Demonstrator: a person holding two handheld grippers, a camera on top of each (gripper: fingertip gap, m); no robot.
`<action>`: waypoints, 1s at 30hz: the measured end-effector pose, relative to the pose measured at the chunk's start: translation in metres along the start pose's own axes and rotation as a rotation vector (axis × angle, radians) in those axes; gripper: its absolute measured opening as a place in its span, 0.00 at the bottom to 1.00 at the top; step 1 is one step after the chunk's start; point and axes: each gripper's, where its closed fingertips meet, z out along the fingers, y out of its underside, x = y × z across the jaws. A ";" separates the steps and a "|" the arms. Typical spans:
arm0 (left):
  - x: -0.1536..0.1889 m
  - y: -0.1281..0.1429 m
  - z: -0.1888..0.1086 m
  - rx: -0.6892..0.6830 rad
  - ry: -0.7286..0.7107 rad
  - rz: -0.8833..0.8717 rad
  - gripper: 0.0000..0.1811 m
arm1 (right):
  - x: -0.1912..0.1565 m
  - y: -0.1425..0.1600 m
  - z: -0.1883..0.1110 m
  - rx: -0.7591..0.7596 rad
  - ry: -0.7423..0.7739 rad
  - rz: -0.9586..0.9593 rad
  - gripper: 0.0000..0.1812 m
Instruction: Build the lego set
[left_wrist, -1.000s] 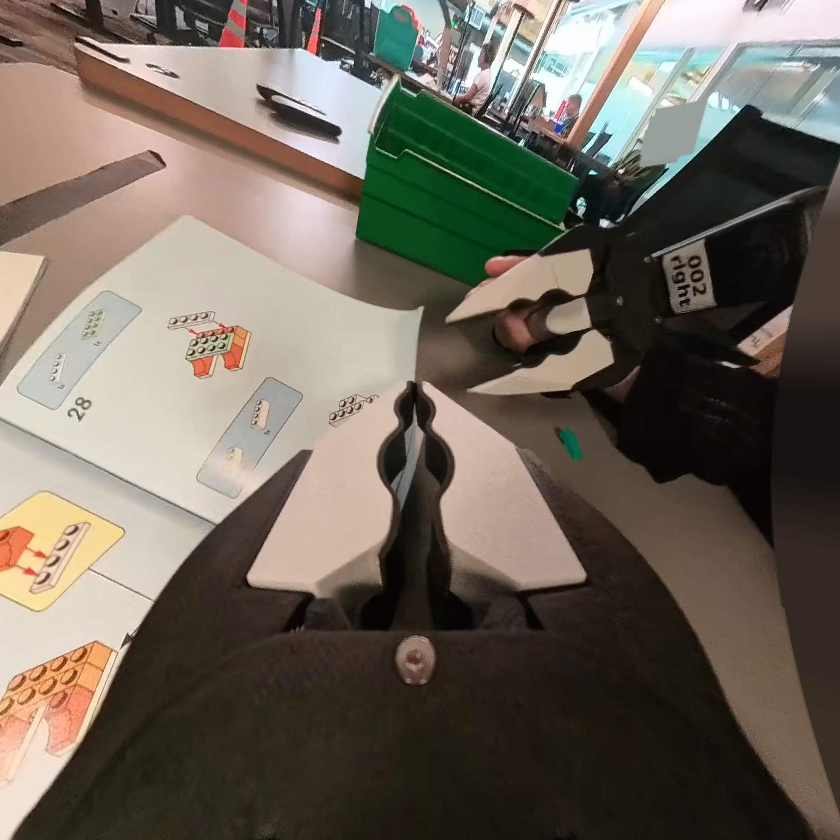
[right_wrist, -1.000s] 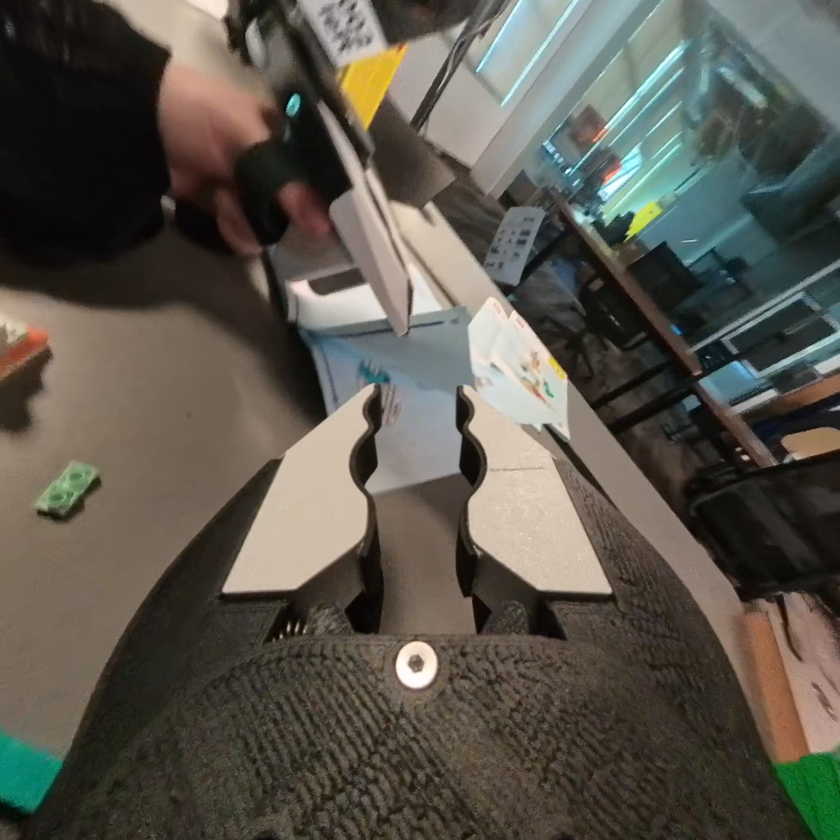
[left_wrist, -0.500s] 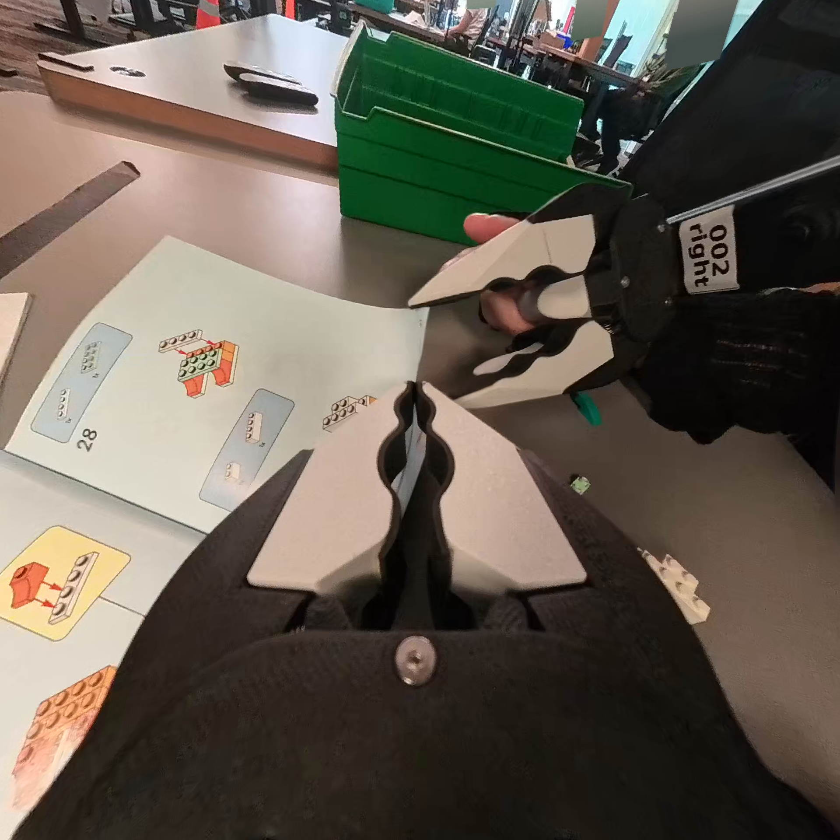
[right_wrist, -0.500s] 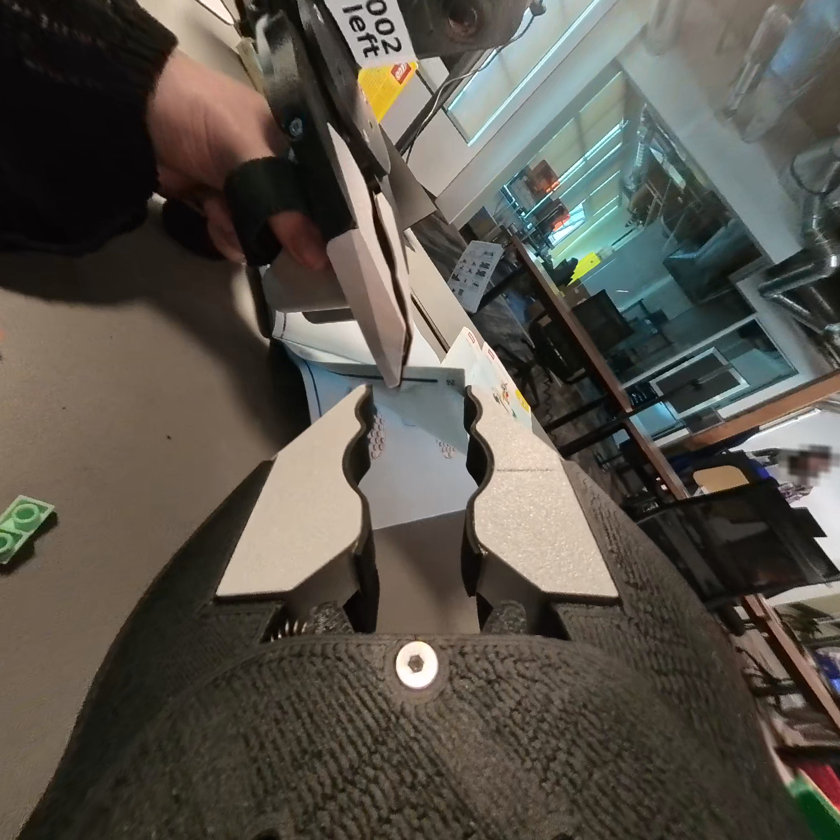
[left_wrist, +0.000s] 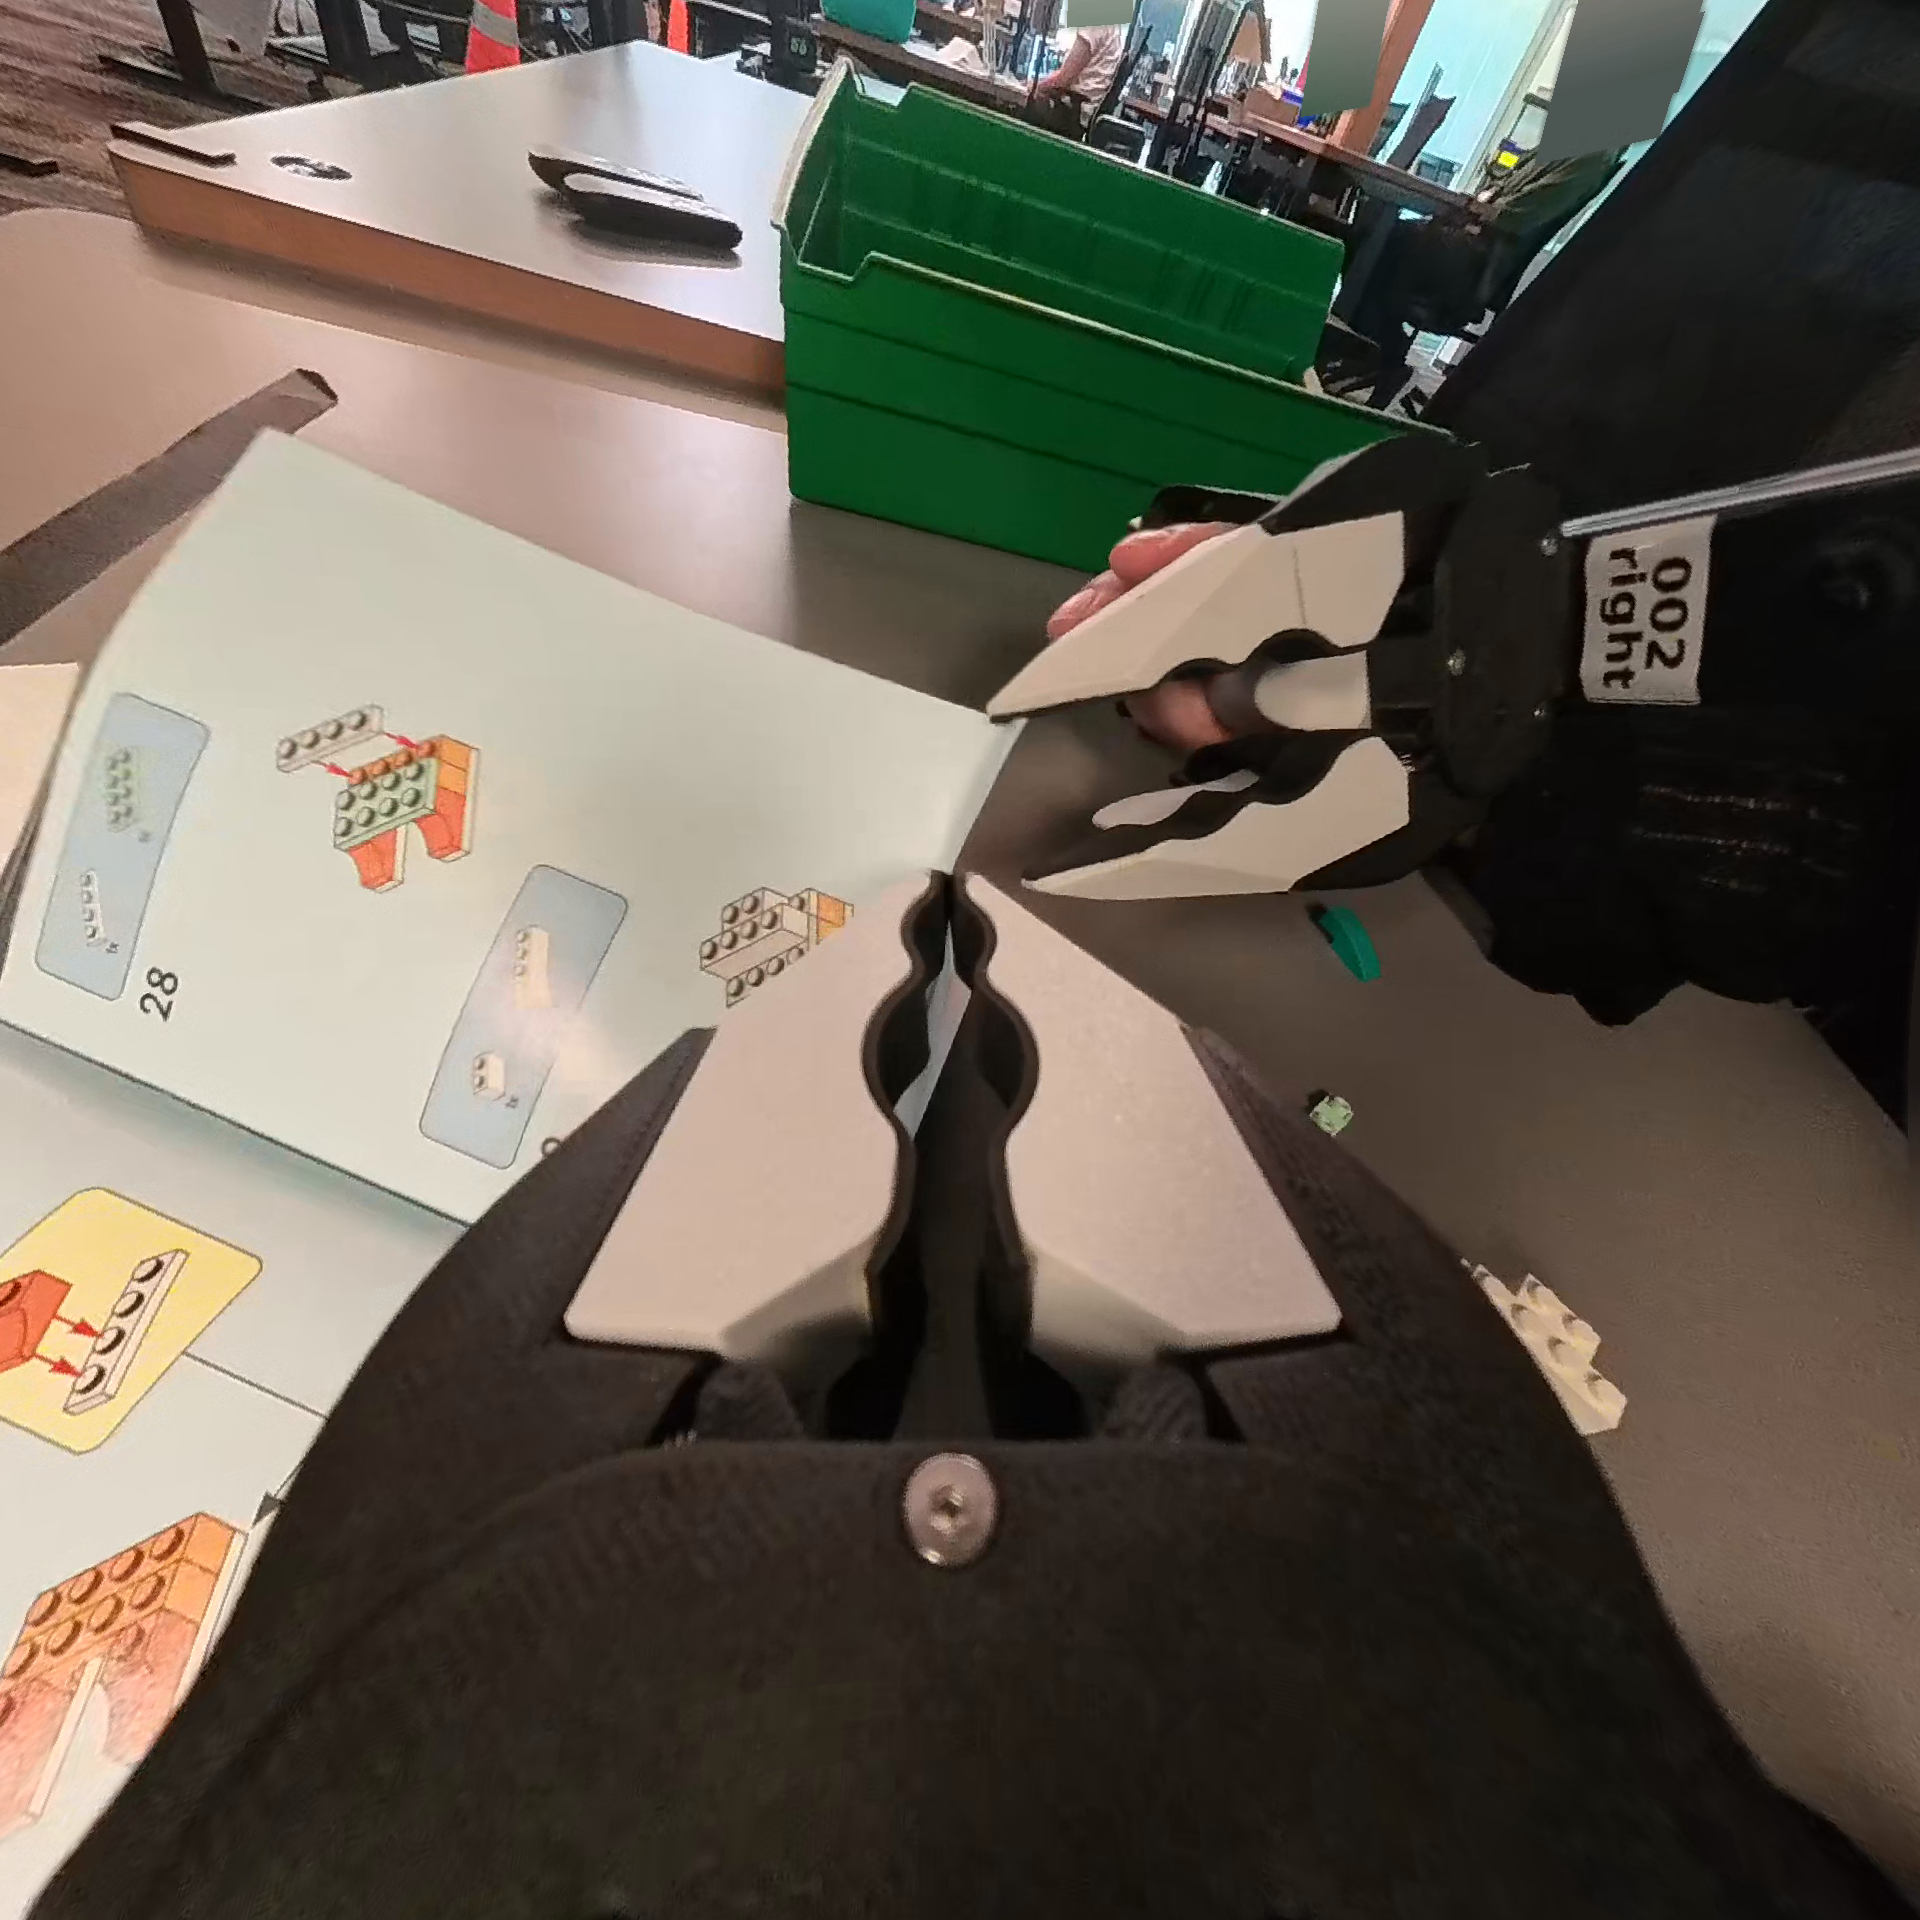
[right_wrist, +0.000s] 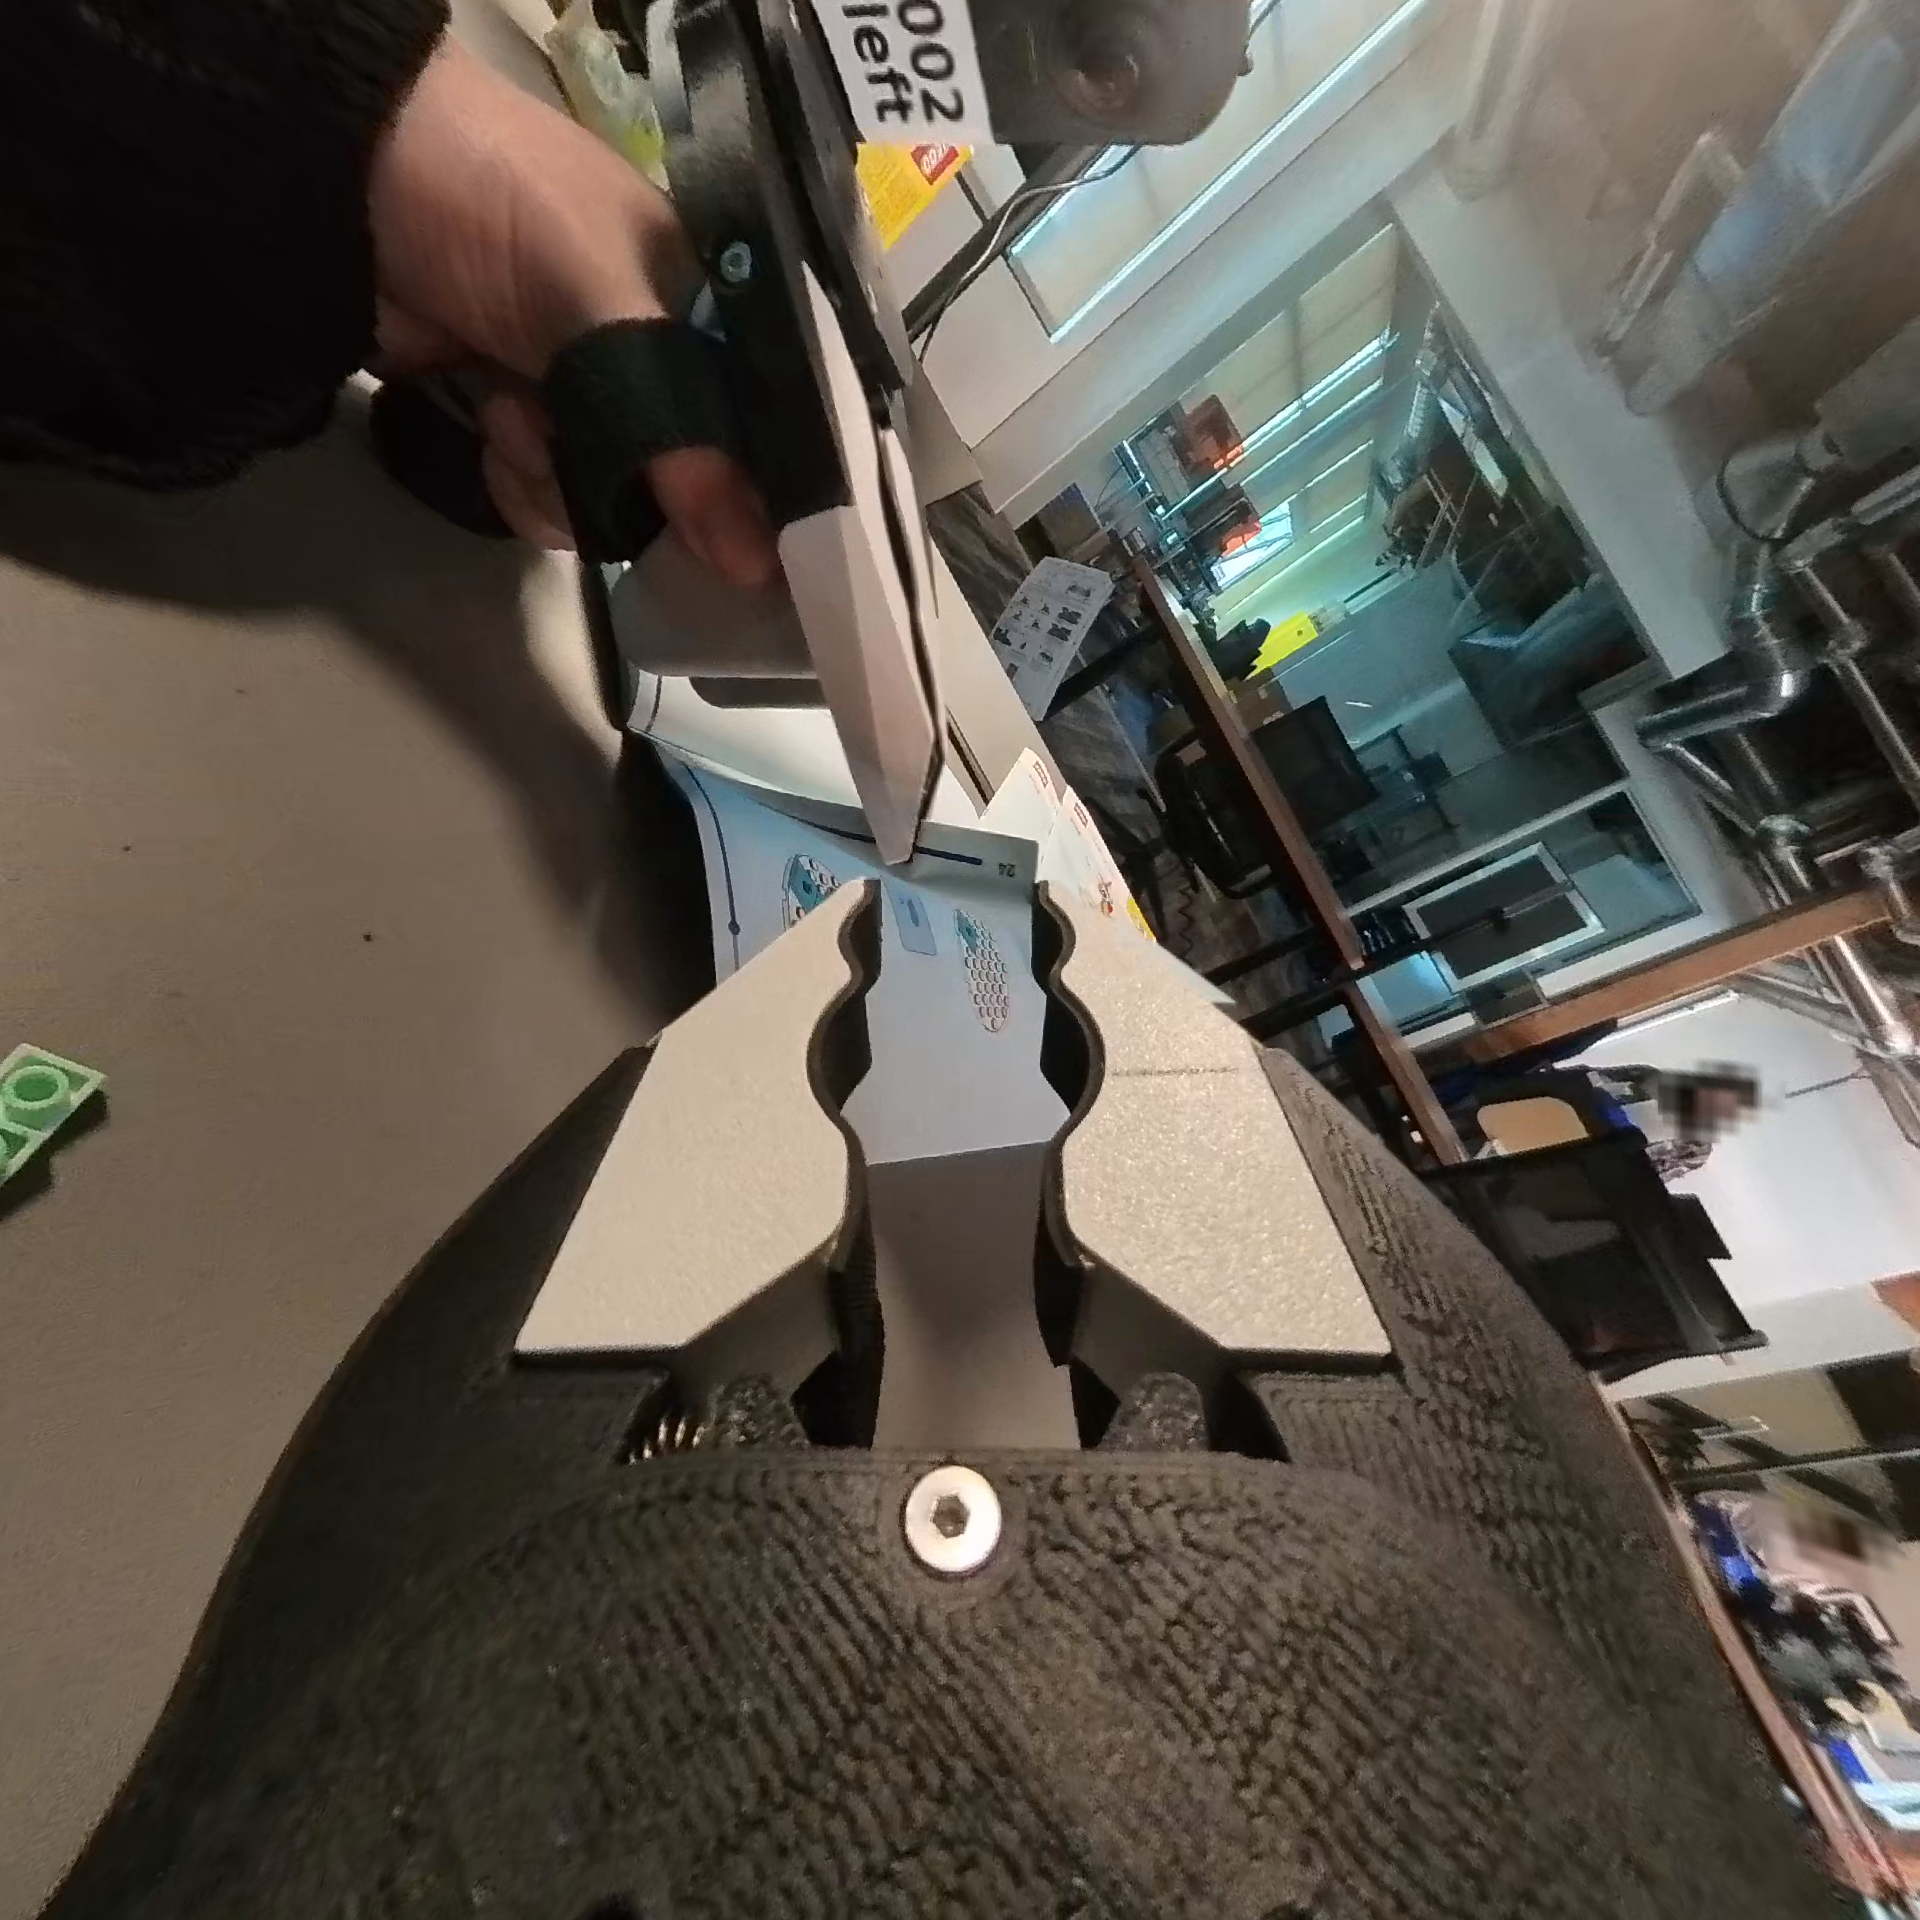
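1 page of the instruction booklet (left_wrist: 582, 748) lifts off the table, its corner pinched in the closed left gripper (left_wrist: 951, 894). Just right of that corner, the right gripper (left_wrist: 1013, 800) hangs open, nearest the free edge.

The right gripper (left_wrist: 1023, 800) now sits closer to the left gripper (left_wrist: 951, 883), its parted fingers straddling the corner of the lifted instruction booklet page (left_wrist: 540, 748), which it stood clear of a second ago. A white brick (left_wrist: 1553, 1351) and a small pale-green piece (left_wrist: 1330, 1114) have entered the left wrist view.
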 end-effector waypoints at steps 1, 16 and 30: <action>0.000 0.000 0.000 -0.001 0.000 0.000 0.00 | 0.000 0.000 0.000 0.000 0.001 -0.003 0.14; -0.022 0.010 0.007 -0.273 -0.521 0.911 0.00 | -0.001 0.027 0.003 -0.129 -0.050 0.173 0.11; -0.015 0.018 0.016 -0.367 -0.554 1.174 0.00 | 0.004 0.031 0.000 -0.155 0.050 -0.207 0.00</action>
